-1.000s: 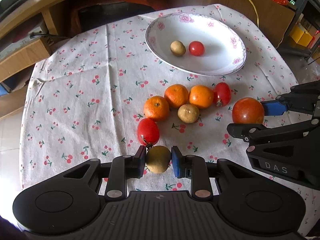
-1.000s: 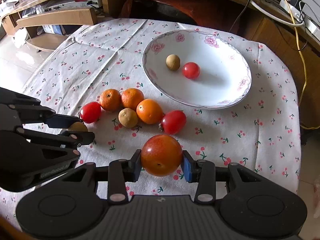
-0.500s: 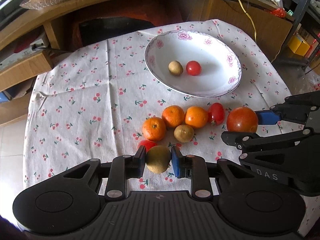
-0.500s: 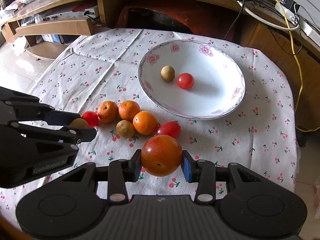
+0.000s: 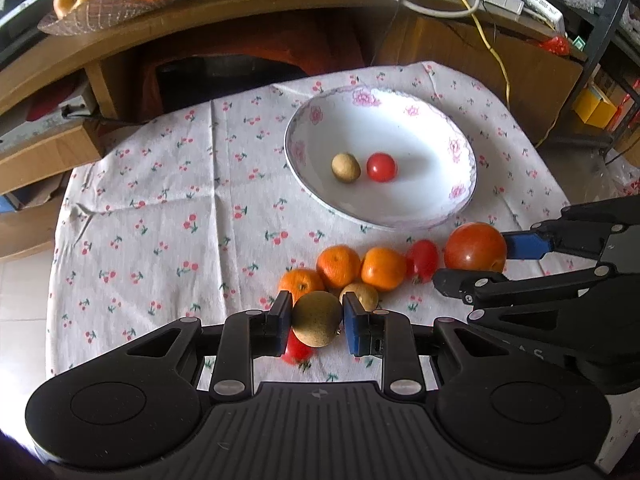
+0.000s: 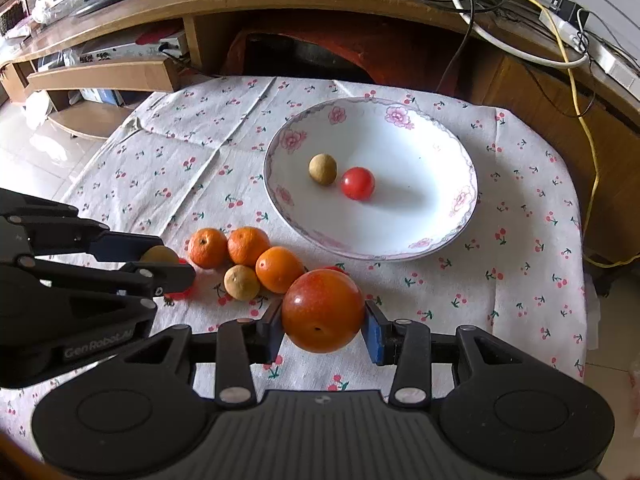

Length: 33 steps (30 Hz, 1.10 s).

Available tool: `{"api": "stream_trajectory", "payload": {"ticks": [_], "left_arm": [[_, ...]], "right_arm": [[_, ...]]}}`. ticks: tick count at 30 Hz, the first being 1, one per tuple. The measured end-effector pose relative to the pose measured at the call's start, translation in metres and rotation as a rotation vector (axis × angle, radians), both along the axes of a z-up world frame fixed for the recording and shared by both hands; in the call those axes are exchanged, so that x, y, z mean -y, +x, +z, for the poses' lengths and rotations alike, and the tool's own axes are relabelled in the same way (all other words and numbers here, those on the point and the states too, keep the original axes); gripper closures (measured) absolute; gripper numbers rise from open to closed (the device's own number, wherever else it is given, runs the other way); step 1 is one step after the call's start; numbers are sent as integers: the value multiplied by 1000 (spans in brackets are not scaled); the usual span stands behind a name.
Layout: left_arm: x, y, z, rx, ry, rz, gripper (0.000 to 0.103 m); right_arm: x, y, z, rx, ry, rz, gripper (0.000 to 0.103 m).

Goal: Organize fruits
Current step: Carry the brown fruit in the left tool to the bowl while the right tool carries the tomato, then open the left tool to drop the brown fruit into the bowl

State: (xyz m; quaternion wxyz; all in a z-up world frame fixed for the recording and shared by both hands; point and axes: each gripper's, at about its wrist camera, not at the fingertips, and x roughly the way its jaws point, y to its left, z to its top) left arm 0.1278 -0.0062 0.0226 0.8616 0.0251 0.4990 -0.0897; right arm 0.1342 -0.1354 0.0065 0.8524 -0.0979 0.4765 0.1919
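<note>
Nearest in the left wrist view, a brown round fruit [image 5: 317, 319] is pinched between the pads of the left gripper [image 5: 316, 322], held above the cloth [image 5: 160, 216], with a small red tomato [image 5: 295, 350] partly hidden just beneath it. In the right wrist view, a large red-orange tomato [image 6: 323, 311] is clamped between the pads of the right gripper [image 6: 324, 326], also clear of the cloth; the left gripper is seen at the left edge of that view and the right gripper at the right edge of the left view. Just beyond the grippers a cluster of loose fruit is laid on the cloth: three oranges, the left one [image 6: 207, 247], the middle one [image 6: 248, 245] and the right one [image 6: 279, 269], set touching in a row, with a second brown fruit [image 6: 241, 282] on their near side, touching the right orange. An oval red tomato [image 5: 422, 260] is found just right of the oranges in the left view, largely hidden behind the held tomato in the right view. Farther back, right of centre, a white bowl [image 6: 440, 208] with a pink flowered rim is set on the cloth; a brown fruit [image 6: 322, 168] and a red tomato [image 6: 357, 183] are lying close together inside it. Beyond the table a wooden shelf [image 6: 320, 0] is seen, with a glass dish [image 5: 120, 8] of fruit on it.
</note>
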Motion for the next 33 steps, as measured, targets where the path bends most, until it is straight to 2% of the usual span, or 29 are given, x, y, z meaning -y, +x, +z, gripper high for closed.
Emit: {"api": "stream_trajectory", "payload": {"ticks": [17,33], "left_arm": [[19,33,16,44,-9,-19,68],[31,69,1,33,-17,-35,69]], "right_arm": [[15,38,8,-17,71,-63,65],[26,70,-3,-11,62,-130,64]]}}
